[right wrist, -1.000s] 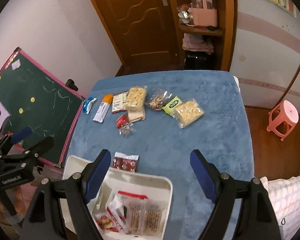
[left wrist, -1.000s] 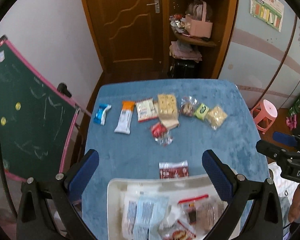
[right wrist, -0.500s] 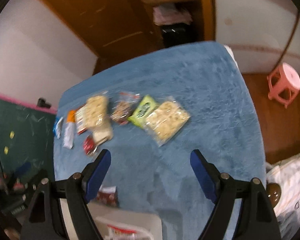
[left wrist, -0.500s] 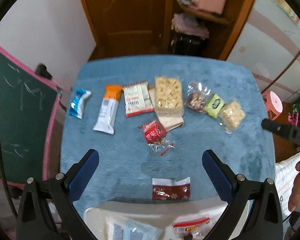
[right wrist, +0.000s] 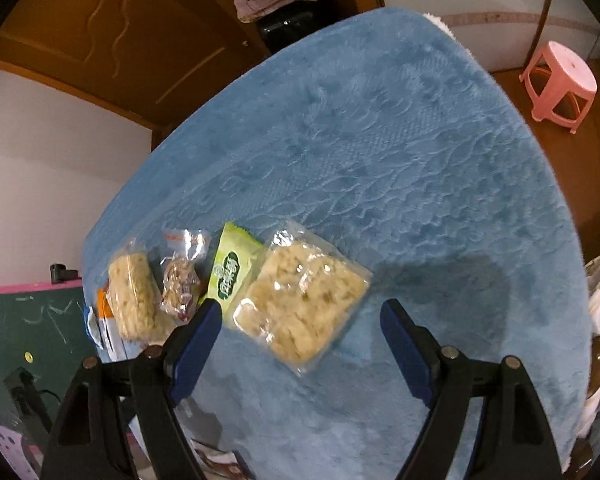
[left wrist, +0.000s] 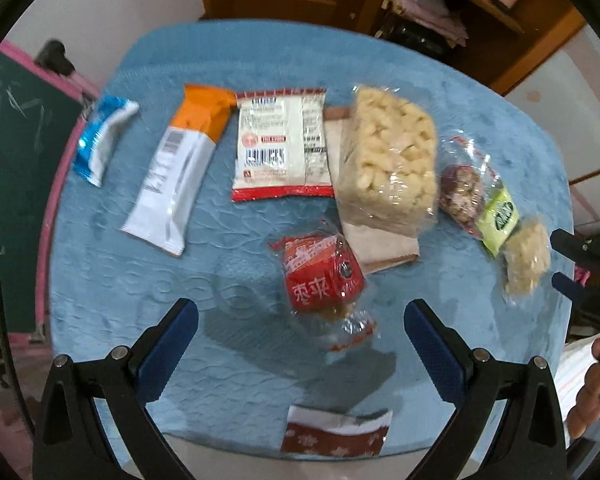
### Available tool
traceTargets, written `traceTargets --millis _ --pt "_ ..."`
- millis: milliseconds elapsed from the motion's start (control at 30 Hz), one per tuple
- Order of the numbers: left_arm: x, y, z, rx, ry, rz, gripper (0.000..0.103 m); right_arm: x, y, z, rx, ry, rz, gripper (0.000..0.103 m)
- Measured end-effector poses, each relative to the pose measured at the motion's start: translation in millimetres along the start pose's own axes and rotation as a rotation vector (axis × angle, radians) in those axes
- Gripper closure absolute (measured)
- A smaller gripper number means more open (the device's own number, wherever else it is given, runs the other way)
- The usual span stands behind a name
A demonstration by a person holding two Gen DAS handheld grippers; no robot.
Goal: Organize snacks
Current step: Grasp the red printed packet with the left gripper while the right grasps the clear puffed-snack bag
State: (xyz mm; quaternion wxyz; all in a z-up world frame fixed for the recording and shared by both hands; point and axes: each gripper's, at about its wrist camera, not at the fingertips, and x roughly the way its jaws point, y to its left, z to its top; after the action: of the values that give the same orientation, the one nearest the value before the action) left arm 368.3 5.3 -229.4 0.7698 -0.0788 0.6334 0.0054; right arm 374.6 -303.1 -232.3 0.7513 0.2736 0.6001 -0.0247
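Snacks lie in a loose row on the blue plush surface (left wrist: pixel 148 280). From left in the left wrist view: a small blue and white wrapper (left wrist: pixel 100 140), a long white packet with an orange end (left wrist: pixel 180 168), a flat white packet with red borders (left wrist: pixel 282 144), a big clear bag of pale puffed rice squares (left wrist: pixel 388 160) that lies on top of a beige flat packet (left wrist: pixel 380 244), a clear bag with a brown nut cake (left wrist: pixel 460 188), a small green sachet (left wrist: pixel 498 216) and a square clear bag of pale crispy cake (right wrist: pixel 300 304). Nearer to the camera lies a red round snack in a clear wrapper (left wrist: pixel 320 276), and at the bottom edge a dark red packet with white stars (left wrist: pixel 336 432).

The left claw (left wrist: pixel 300 344) hangs open over the red round snack and holds nothing. The right claw (right wrist: pixel 300 332) is also open and empty, with the crispy cake bag between its fingers; the left blue finger (right wrist: pixel 196 340) covers a corner of the green sachet.

Compared with half a second ago, both cameras are much closer to the surface and the snacks look larger. The white tray has gone out of the left view. The right claw is now tilted, so the surface looks slanted.

A pink plastic stool (right wrist: pixel 560 84) stands on the floor at right, a green chalkboard with pink frame (left wrist: pixel 8 160) at left.
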Motion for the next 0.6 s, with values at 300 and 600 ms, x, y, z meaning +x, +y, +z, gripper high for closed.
traceTargets --millis 300,600 --pt "30.5 3.2 8.1 -0.037 0.059 -0.009 0.001 33.4 9.4 3.4 0.034 0.068 -0.027 0.021" --pt "50.0 6.2 10.4 -0.069 0.104 -0.017 0.010 40.3 24.4 -2.4 -0.024 0.056 -0.102 0.030"
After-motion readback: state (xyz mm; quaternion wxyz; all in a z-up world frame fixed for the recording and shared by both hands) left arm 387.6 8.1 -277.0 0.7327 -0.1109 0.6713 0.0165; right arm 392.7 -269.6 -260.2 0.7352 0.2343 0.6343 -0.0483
